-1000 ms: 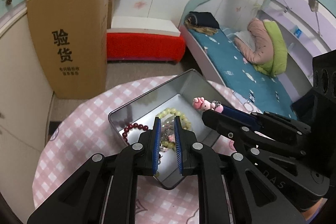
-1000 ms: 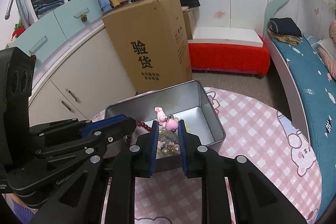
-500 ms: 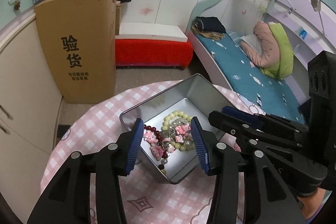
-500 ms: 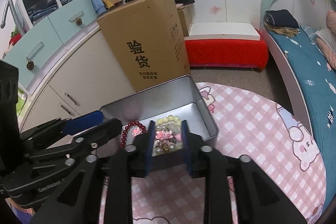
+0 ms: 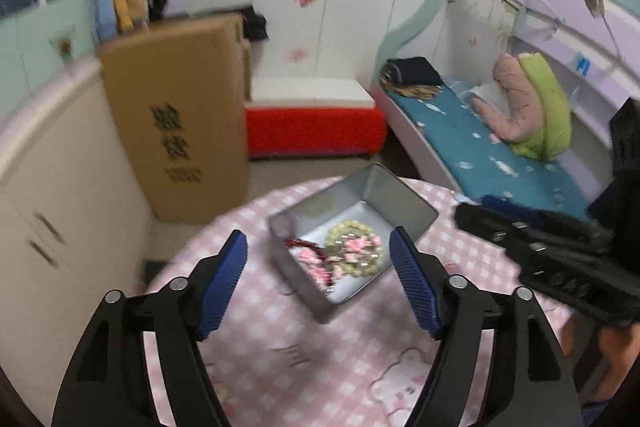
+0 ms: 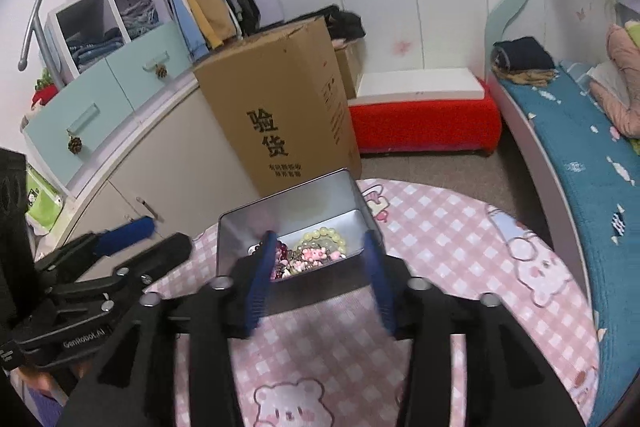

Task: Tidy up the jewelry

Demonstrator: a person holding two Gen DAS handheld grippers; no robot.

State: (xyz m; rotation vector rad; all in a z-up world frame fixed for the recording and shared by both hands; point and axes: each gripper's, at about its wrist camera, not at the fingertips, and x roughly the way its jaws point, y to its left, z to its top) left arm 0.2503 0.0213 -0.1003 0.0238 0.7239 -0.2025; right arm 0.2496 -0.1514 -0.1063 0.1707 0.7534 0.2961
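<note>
metal tin (image 5: 400,203) on pink checked tablecloth (image 5: 304,359): pale green bead bracelet (image 5: 352,247), dark red bead bracelet (image 5: 304,245), pink charms (image 6: 316,254). left gripper (image 5: 318,283), right gripper (image 6: 320,275): jaws apart, empty.

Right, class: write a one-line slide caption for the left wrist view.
Open left gripper hovers above a metal tin holding beaded bracelets on a pink checked tablecloth.

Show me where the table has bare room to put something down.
Free: the pink checked table right of the metal tin, out to the rim by the bed, and the near strip in front of the tin. Crowded: inside the tin, where bead bracelets and pink charms pile up.
</note>
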